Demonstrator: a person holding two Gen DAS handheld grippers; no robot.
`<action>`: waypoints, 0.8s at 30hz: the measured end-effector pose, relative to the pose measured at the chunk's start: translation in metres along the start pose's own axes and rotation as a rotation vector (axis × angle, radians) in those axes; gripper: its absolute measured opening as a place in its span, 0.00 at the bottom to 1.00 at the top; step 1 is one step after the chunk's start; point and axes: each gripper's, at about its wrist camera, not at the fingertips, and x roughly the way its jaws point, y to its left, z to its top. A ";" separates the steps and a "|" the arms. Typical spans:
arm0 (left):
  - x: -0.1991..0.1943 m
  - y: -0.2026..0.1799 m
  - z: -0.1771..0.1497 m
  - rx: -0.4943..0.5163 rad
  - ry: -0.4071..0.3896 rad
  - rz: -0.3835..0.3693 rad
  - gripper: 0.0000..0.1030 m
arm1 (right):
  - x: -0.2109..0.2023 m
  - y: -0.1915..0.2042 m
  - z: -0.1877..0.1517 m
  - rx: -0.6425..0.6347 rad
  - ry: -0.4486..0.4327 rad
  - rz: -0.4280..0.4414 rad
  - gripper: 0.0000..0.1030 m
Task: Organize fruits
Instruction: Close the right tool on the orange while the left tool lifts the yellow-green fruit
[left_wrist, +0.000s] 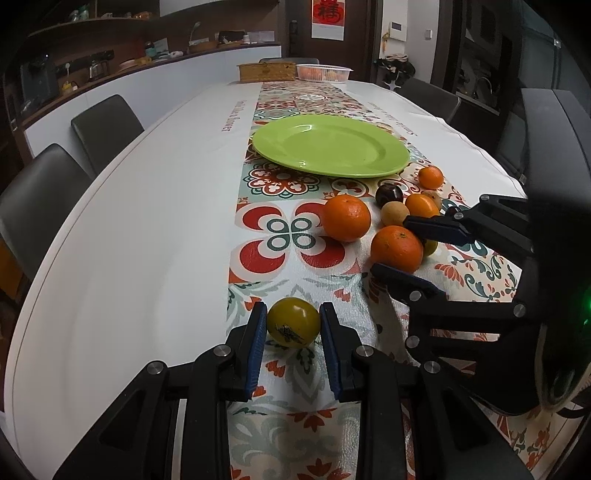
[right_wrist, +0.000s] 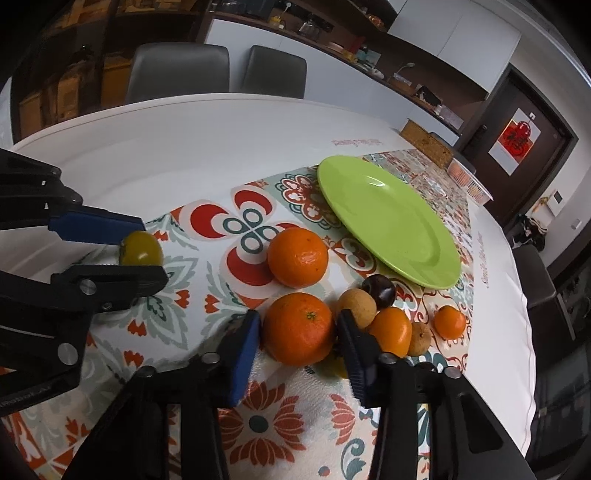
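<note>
Fruit sorting barely begun: green plate (left_wrist: 332, 147) bare, nothing placed.

Left hand-held gripper (left_wrist: 293, 328) was clamped on a yellow-green tomato (left_wrist: 293, 323) resting on the surface (left_wrist: 129, 221). Right hand-held gripper (right_wrist: 299, 332) straddled the nearest orange (right_wrist: 298, 328), pads just touching. Remaining oranges and small fruits (right_wrist: 384, 321) lay beyond it, short of the plate.

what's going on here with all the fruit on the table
A person is sorting fruit with a two-finger gripper in each hand. The left gripper is shut on a small yellow-green tomato that rests on the patterned table runner. The right gripper has a large round orange between its fingers; whether both pads press it is unclear. The round lime-green plate holds nothing yet, and the other oranges and small fruits lie beside it.
</note>
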 end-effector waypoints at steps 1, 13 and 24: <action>-0.001 0.001 0.000 -0.005 0.000 -0.004 0.28 | -0.001 -0.001 0.000 0.010 -0.002 0.008 0.40; -0.020 0.003 0.020 -0.021 -0.072 -0.023 0.28 | -0.030 -0.024 0.002 0.187 -0.045 0.061 0.40; -0.031 -0.011 0.066 0.011 -0.130 -0.068 0.28 | -0.059 -0.069 0.016 0.368 -0.097 0.080 0.40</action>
